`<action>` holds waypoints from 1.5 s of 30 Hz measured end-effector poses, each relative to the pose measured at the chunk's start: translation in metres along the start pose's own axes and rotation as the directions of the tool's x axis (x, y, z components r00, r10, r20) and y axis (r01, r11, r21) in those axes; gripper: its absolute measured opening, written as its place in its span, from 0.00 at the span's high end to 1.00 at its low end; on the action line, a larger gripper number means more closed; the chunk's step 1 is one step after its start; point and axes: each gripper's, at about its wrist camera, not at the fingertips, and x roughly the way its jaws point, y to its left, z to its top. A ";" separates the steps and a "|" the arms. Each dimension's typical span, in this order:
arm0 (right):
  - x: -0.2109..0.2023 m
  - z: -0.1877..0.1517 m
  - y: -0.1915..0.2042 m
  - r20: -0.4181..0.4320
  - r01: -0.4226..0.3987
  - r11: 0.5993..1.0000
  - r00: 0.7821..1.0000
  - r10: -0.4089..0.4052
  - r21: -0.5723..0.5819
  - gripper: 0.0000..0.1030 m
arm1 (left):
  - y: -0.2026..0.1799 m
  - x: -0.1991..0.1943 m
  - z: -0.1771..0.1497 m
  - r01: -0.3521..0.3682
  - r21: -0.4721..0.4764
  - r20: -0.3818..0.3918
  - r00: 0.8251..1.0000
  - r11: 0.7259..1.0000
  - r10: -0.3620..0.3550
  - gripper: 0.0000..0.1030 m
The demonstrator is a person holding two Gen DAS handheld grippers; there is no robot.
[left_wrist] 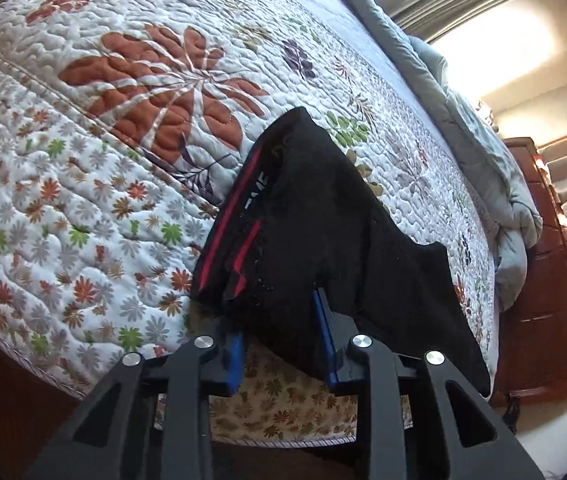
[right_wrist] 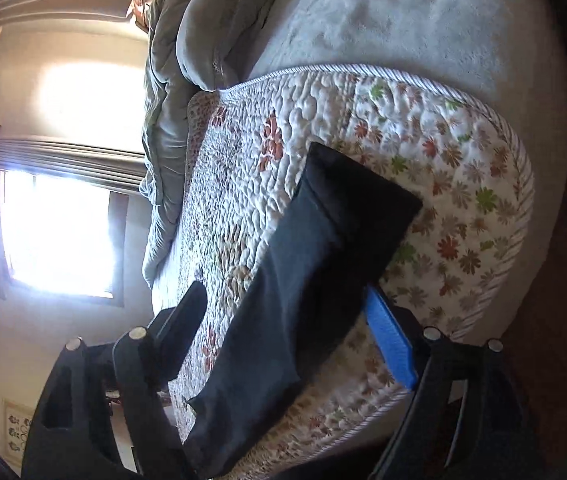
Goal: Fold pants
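The left tongs [left_wrist: 283,328] pinch a bunched edge of the black pants [left_wrist: 315,216] low in the frame. The right tongs [right_wrist: 283,320] gape wide, cloth between them untouched. The pants lie centre-frame on the floral quilt [left_wrist: 123,80] covering the bed.

Pants [left_wrist: 307,216]: matt black cloth, red stripes. Quilt [left_wrist: 131,92]: stitched, puckered floral cotton. Comforter [right_wrist: 171,92]: soft grey-green fabric. Blanket [right_wrist: 395,16]: fuzzy grey. Gripper pads [left_wrist: 325,320]: blue, ribbed; arms matt black plastic, shiny metal pins. Headboard [left_wrist: 543,264]: glossy wood.
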 end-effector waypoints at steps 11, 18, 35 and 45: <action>0.018 0.029 0.097 0.103 0.114 0.933 0.991 -0.083 -0.342 0.95 | -0.001 -0.002 0.000 0.057 0.009 0.060 0.997 0.998 -0.058 0.82; 0.042 0.032 0.000 0.030 0.241 0.958 0.971 -0.239 -0.157 0.94 | 0.013 0.011 -0.011 0.030 -0.015 0.021 0.999 0.999 -0.030 0.82; 0.026 -0.009 -0.012 -0.022 0.153 0.986 0.988 -0.155 -0.062 0.62 | -0.015 0.013 -0.005 -0.101 0.094 0.034 0.995 0.990 0.098 0.81; 0.054 -0.142 0.083 -0.236 -0.006 0.960 0.970 -0.063 -0.281 0.47 | -0.043 -0.037 -0.021 -0.263 0.143 0.233 0.946 0.954 0.226 0.50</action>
